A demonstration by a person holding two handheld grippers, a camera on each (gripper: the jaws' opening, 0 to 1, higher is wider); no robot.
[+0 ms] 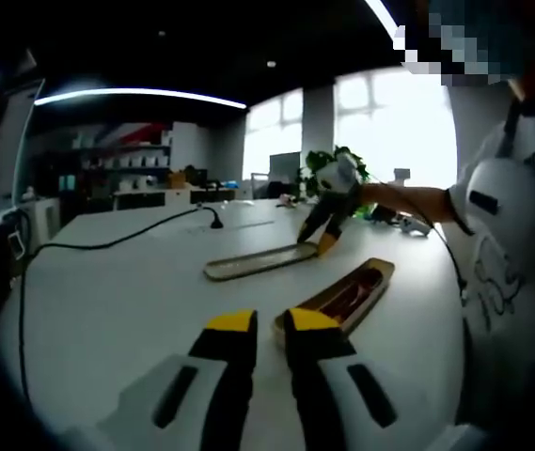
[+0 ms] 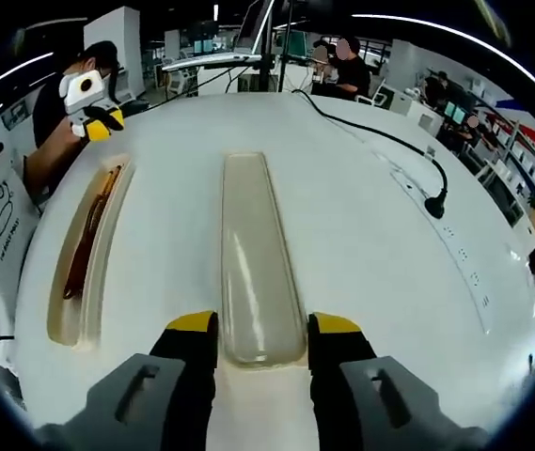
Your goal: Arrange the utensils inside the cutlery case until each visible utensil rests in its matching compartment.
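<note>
The open cutlery case base [image 1: 372, 272] lies right of centre on the white table, with dark reddish utensils [image 1: 347, 299] inside; I cannot tell their compartments. Its flat lid [image 1: 248, 262] lies apart, further off. My left gripper [image 1: 269, 324] hovers just short of the base's near end, jaws almost together and holding nothing. In the right gripper view the lid [image 2: 259, 254] runs lengthwise away from me, and my right gripper [image 2: 263, 326] stands open with one jaw on each side of its near end. The base [image 2: 107, 202] with the utensils [image 2: 88, 235] lies to the left, and the left gripper [image 2: 98, 117] sits beyond its far end.
A black cable with a plug [image 2: 433, 202] crosses the table's far right. The person's white shirt [image 1: 511, 225] is close by the base. The white table [image 1: 107, 301] is broad; desks, screens and seated people [image 2: 347, 66] are in the background.
</note>
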